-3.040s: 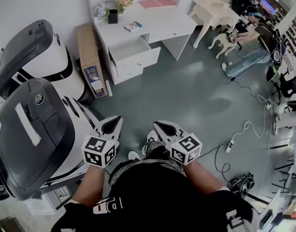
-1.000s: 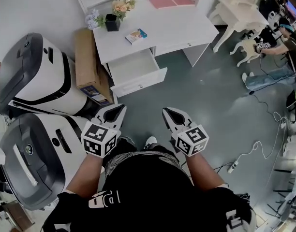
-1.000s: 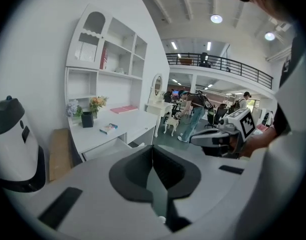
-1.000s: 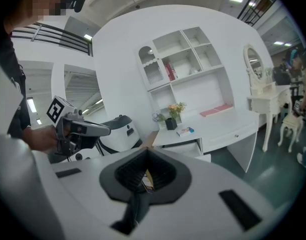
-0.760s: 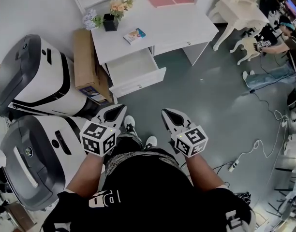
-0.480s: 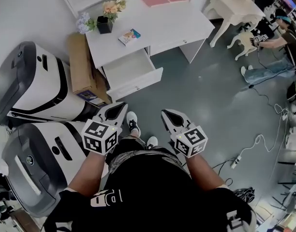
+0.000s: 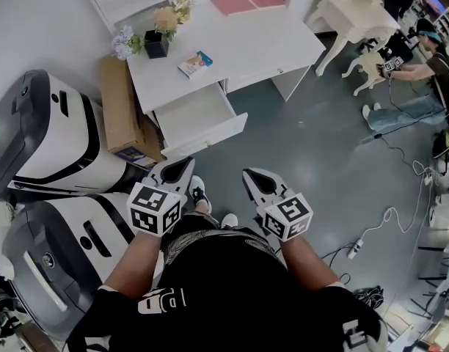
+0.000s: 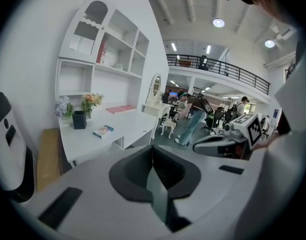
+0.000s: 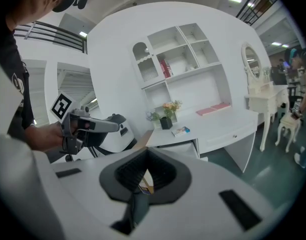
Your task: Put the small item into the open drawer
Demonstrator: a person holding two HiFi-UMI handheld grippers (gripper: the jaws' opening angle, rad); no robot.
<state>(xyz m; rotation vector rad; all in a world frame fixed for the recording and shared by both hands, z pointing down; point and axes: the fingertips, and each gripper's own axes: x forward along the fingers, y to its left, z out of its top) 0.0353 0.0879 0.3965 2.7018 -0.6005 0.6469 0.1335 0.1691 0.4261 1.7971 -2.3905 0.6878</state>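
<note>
White surface (image 7: pixel 283 42) carries the small item (image 7: pixel 196 63), above the open drawer (image 7: pixel 197 116); we judge the approach in hand; left gripper (image 7: pixel 177 169) and right gripper (image 7: pixel 254 179) have fingers clenched, empty; next we reach it and open.

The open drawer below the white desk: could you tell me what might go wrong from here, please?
1. The open drawer juts out from the desk, so a gripper coming in low might bump it.
2. The small item lies flat on the desk, so jaws may slide it instead of gripping it.
3. The left gripper and right gripper are both shut; one must open first.
</note>
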